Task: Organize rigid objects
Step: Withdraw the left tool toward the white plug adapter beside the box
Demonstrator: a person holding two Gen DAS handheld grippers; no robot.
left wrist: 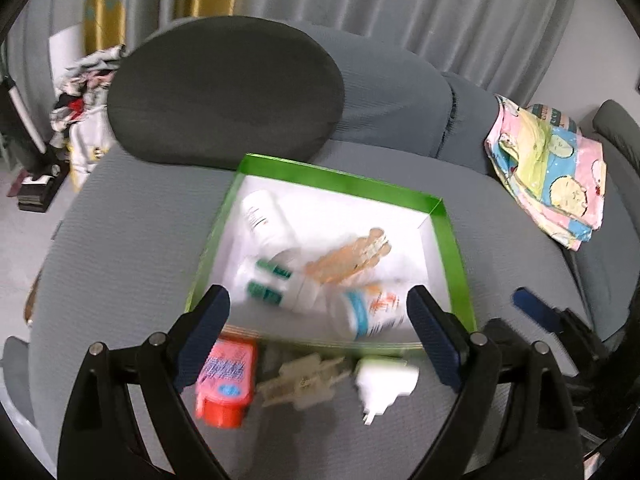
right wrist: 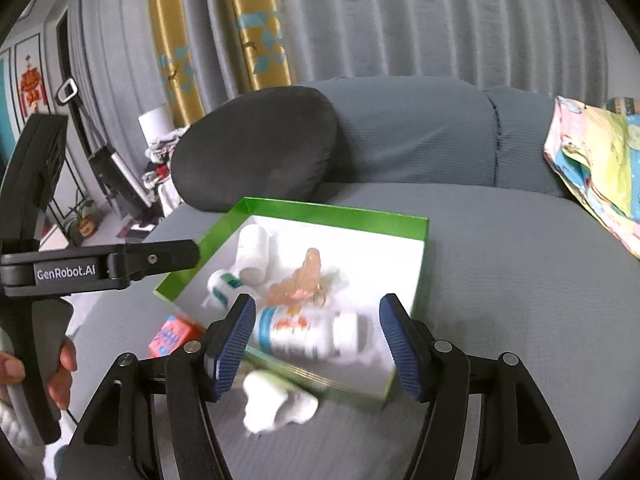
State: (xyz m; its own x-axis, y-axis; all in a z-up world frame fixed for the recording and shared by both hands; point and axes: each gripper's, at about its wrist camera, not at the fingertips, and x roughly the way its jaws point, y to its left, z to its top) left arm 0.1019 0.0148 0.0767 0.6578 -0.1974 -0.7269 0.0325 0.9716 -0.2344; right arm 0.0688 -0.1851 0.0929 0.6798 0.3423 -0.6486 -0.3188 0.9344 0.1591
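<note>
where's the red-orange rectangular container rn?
Red-orange rectangular container lies on the grey sofa seat outside the green-walled box, by its near-left corner, left of the beige clip in the left wrist view.

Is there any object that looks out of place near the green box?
Yes. Three things lie on the grey cushion outside the green box, by its near edge: a red-orange container, a pale clip and a white plug adapter. The bottles are already inside.
</note>
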